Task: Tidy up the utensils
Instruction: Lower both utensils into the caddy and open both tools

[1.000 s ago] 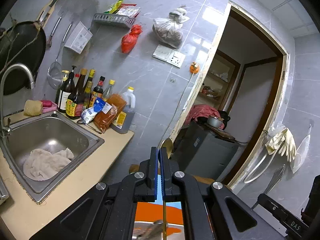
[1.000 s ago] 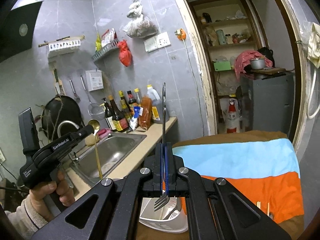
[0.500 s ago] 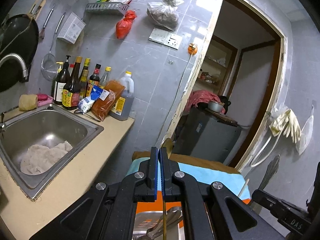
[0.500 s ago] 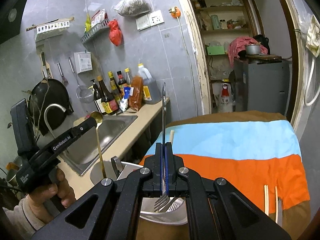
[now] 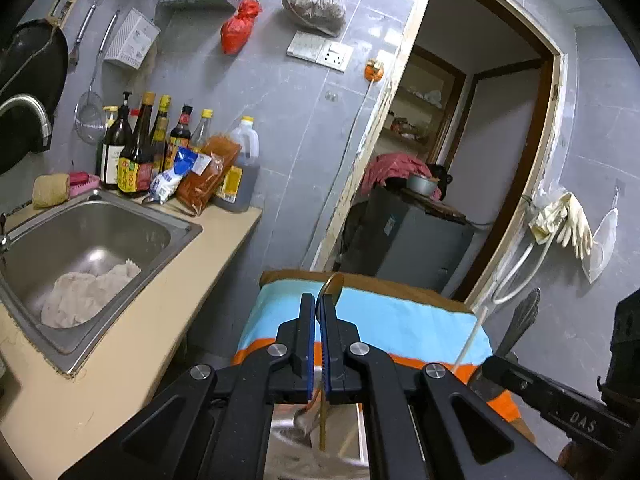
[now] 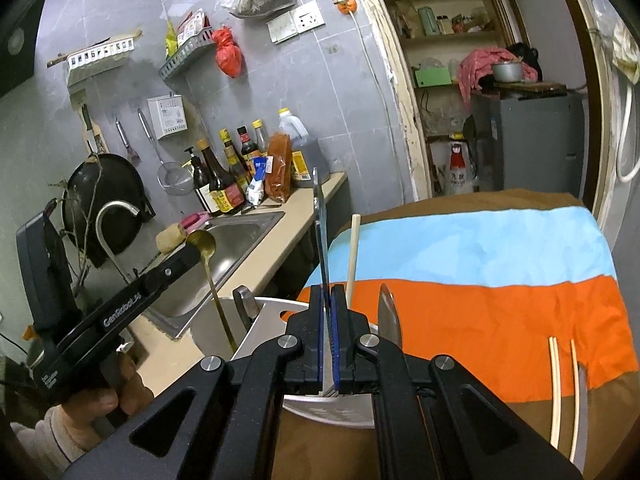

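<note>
Covering the table beside the sink, a striped cloth (image 6: 500, 280) in brown, light blue and orange lay flat, its near left corner carrying the utensil holder (image 6: 276, 320), a pale container of two compartments, round wall on the left and white partition toward the right. The beige worktop (image 5: 132, 320) ran along the tiled wall, with the steel sink (image 5: 80, 248) set in it, a rag in the basin and a row of sauce bottles (image 5: 148, 148) behind. The left tongs (image 6: 196, 250) were clamped on a gold spoon (image 6: 212, 276), bowl up, handle hanging straight down into the left compartment of the holder; a hand (image 6: 104, 396) gripped the tool's handle. The right tongs (image 6: 329, 312) were closed on a steel fork (image 6: 320, 232), handle up, tines pointing down at the holder's rim; whether the tines touched anything could not be told. One chopstick (image 6: 352, 260) stood upright in the holder just right of the fork. A pair of chopsticks (image 6: 564, 392) lay on the cloth at the near right, well apart from the holder.
</note>
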A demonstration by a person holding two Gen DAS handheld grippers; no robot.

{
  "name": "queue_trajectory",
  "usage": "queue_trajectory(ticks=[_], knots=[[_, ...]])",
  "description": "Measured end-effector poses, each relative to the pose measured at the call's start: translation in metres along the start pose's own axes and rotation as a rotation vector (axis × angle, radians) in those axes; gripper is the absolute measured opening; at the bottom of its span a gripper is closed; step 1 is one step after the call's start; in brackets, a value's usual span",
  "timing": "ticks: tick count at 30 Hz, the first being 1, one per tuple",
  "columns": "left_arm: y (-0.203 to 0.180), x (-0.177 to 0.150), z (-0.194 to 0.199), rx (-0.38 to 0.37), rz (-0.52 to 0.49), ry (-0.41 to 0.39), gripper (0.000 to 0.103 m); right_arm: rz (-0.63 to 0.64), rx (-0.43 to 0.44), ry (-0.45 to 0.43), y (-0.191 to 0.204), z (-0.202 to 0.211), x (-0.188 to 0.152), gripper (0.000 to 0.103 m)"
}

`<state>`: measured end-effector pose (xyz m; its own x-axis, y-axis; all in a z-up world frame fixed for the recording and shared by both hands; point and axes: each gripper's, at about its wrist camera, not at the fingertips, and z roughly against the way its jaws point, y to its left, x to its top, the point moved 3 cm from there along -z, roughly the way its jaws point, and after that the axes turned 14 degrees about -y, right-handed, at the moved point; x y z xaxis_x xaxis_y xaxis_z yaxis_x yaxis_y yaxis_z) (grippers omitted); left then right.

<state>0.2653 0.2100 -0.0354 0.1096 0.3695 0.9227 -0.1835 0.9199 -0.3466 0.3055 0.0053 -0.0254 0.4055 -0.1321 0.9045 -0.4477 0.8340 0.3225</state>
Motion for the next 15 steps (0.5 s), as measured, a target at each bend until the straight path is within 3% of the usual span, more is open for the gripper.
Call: queue_trajectory(ticks=[10,12,14,15], knots=[[-0.002,0.003,0.012,-0.035,0.034,0.045,0.01,-0.02,0.006,0.002,-0.003,0.011,0.002,0.008],[-0.006,0.006,0.014,-0.046,0.031,0.04,0.016,-0.026,0.015,-0.01,-0.004,0.015,0.006,0.019],[-0.008,0.009,0.016,-0.057,0.037,0.033,0.03,-0.032,0.033,-0.024,-0.004,0.019,0.011,0.038],[-0.01,0.011,0.018,-0.061,0.04,0.026,0.032,-0.026,0.029,-0.038,-0.003,0.023,0.014,0.038]])
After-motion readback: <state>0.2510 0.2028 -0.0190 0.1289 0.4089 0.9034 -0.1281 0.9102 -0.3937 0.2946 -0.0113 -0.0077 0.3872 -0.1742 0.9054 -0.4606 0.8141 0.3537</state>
